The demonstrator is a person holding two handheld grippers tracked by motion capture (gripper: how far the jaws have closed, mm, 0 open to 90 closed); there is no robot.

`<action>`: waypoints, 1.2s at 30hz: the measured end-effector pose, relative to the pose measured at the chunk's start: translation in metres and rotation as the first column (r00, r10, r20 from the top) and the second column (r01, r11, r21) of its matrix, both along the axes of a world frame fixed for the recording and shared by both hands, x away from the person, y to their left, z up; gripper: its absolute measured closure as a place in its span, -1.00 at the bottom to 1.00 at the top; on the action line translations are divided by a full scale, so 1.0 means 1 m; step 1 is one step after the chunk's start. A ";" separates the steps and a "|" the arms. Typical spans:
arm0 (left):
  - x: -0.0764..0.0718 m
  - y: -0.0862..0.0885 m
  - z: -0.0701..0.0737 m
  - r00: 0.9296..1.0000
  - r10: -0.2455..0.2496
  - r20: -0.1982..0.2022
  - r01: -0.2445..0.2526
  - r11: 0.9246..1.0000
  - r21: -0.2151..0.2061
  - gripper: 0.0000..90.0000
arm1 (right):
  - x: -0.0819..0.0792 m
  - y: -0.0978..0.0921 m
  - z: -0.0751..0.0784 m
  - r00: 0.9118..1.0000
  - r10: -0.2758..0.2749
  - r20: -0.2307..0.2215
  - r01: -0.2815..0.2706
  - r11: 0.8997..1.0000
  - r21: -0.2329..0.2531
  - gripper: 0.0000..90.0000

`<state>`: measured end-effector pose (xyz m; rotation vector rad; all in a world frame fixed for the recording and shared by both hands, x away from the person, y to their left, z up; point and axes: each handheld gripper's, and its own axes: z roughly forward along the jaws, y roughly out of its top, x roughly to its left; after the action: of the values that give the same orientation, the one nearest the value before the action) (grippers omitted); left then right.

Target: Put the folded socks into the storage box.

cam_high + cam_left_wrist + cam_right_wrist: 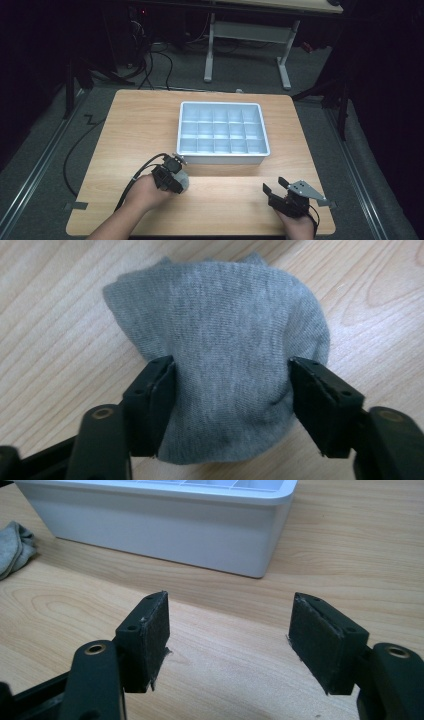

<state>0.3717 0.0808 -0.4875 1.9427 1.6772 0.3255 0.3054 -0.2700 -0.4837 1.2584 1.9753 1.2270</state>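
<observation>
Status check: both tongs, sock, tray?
Left tongs straddle the bundled grey knit sock, grip unconfirmed. Right tongs open above bare wood. White compartmented plastic tray unobstructed.

Light falls from above onto my table, while the room around it sinks into near black. Both gripper views look sharp and evenly lit, with soft shadows under my jaws.

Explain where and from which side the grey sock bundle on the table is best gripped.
Grip the grey sock bundle across its rounded middle, from above: it lies soft and domed on the wooden table, so jaws at opposite flanks would likely squeeze it evenly. The left gripper already straddles it that way.
</observation>
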 end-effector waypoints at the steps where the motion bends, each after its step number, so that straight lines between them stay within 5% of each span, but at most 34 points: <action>1: 0.003 -0.001 0.000 1.000 -0.001 -0.018 0.001 1.000 0.019 -0.09 | 0.000 0.000 0.000 1.000 -0.001 0.001 0.001 1.000 -0.002 -0.27; 6: 0.017 -0.004 0.002 0.989 0.007 -0.146 0.009 0.994 0.107 0.09 | -0.001 0.000 0.001 1.000 0.001 0.004 -0.001 1.000 0.004 -0.27; 10: 0.030 -0.003 -0.001 0.956 0.094 -0.277 -0.038 0.979 0.203 0.03 | -0.002 -0.002 0.001 1.000 -0.002 -0.004 0.002 1.000 0.017 -0.27; 12: 0.035 -0.001 -0.003 0.938 0.133 -0.319 -0.060 0.971 0.230 -0.10 | -0.001 -0.004 0.001 1.000 0.001 0.000 -0.001 1.000 0.021 -0.27; 14: 0.038 0.001 -0.004 0.929 0.156 -0.337 -0.075 0.968 0.241 -0.18 | -0.001 -0.004 0.000 1.000 0.004 -0.001 -0.004 1.000 0.024 -0.27; 17: 0.038 0.002 -0.004 0.929 0.163 -0.333 -0.086 0.968 0.234 -0.20 | -0.001 -0.002 0.000 1.000 0.016 -0.004 -0.016 1.000 0.026 -0.27; 20: 0.035 0.001 -0.004 0.939 0.165 -0.303 -0.097 0.969 0.225 -0.16 | 0.000 -0.001 -0.001 1.000 0.029 -0.006 -0.028 0.999 0.025 -0.27; 25: 0.025 0.006 0.000 0.963 0.132 -0.235 -0.086 0.977 0.197 0.32 | 0.000 0.002 0.000 0.999 0.040 -0.001 -0.040 0.999 0.025 -0.27; 27: 0.022 0.009 0.001 0.967 0.128 -0.220 -0.088 0.979 0.183 0.43 | 0.000 0.003 0.001 0.999 0.044 -0.001 -0.044 0.999 0.024 -0.27; 31: 0.023 0.018 0.010 0.956 0.141 -0.257 -0.104 0.983 0.152 0.50 | 0.001 0.004 0.000 0.999 0.042 -0.005 -0.042 0.999 0.026 -0.27; 36: 0.038 0.028 0.048 0.947 0.193 -0.255 -0.167 0.978 0.122 0.50 | 0.001 0.002 -0.001 0.999 0.034 -0.011 -0.034 0.999 0.025 -0.27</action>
<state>0.4101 0.1087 -0.4398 1.9782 2.0554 0.2257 0.3061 -0.2681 -0.4847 1.2507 2.0031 1.2671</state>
